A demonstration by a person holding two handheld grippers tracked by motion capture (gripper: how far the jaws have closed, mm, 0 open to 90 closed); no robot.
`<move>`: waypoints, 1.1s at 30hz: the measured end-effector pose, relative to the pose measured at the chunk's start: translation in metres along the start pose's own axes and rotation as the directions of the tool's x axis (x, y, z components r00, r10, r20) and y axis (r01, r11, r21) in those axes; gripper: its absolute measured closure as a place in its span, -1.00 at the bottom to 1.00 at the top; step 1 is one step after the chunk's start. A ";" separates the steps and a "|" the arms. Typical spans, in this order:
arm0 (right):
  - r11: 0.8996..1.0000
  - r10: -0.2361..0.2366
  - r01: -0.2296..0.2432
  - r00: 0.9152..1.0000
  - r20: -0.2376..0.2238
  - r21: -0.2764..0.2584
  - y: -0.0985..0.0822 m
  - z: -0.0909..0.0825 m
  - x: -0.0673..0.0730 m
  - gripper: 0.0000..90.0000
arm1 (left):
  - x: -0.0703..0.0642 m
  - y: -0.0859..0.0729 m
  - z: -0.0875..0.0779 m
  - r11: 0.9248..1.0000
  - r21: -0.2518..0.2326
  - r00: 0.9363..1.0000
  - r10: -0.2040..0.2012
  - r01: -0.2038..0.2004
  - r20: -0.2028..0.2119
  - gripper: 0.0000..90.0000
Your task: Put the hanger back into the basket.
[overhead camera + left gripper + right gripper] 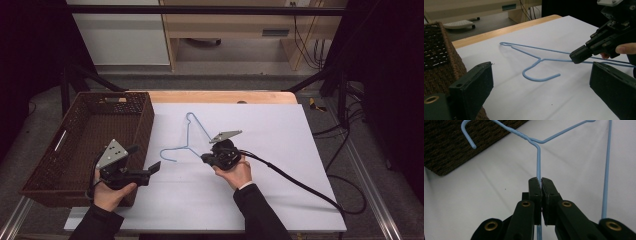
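Blue wire of the hanger (538,162) runs straight between the right gripper's (541,180) jaws, which are clamped tight on one sloping arm. Its hook lies left of them on the white desk (280,130), near the wicker basket (75,150). The left gripper (541,85) hovers nearer, jaws wide apart and empty.

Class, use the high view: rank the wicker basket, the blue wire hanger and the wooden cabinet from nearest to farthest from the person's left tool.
1. Wicker basket: directly beside the left tool, on its left.
2. Blue wire hanger: on the white sheet to its right, clamped by the right tool.
3. Wooden cabinet: beyond the table's far edge.
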State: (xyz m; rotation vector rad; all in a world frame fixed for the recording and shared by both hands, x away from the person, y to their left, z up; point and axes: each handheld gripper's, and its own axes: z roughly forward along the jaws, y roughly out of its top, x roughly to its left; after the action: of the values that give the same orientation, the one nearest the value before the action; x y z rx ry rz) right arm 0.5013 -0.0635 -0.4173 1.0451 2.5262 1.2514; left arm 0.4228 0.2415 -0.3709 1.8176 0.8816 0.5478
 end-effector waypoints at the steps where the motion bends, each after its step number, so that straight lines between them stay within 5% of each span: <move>1: 1.000 0.001 -0.001 1.000 -0.003 -0.004 0.000 -0.001 -0.001 0.96 | -0.001 0.000 0.001 1.000 0.002 1.000 0.001 -0.001 0.000 -0.90; 11: 0.999 0.023 -0.023 1.000 -0.014 -0.041 -0.002 -0.015 -0.007 0.96 | -0.021 -0.008 0.011 0.999 0.048 1.000 -0.020 0.019 0.012 -0.92; 20: 0.999 0.027 -0.028 0.999 -0.019 -0.047 -0.005 -0.020 -0.010 0.96 | -0.037 -0.026 0.045 0.993 0.111 0.999 -0.035 0.031 0.038 -0.89; 29: 0.999 0.017 -0.018 1.000 -0.022 -0.051 -0.007 -0.020 -0.009 0.96 | -0.032 -0.029 0.075 0.989 0.118 0.992 -0.098 0.089 0.074 -0.82; 33: 0.998 0.022 -0.023 0.999 -0.027 -0.052 -0.008 -0.022 -0.009 0.96 | -0.028 -0.031 0.087 0.987 0.121 0.993 -0.110 0.104 0.046 -0.76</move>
State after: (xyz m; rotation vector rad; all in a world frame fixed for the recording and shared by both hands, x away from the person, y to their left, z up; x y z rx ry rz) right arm 0.4951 -0.0868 -0.4104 1.0552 2.4930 1.3383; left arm 0.4566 0.1764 -0.4327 1.8699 0.9868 0.3851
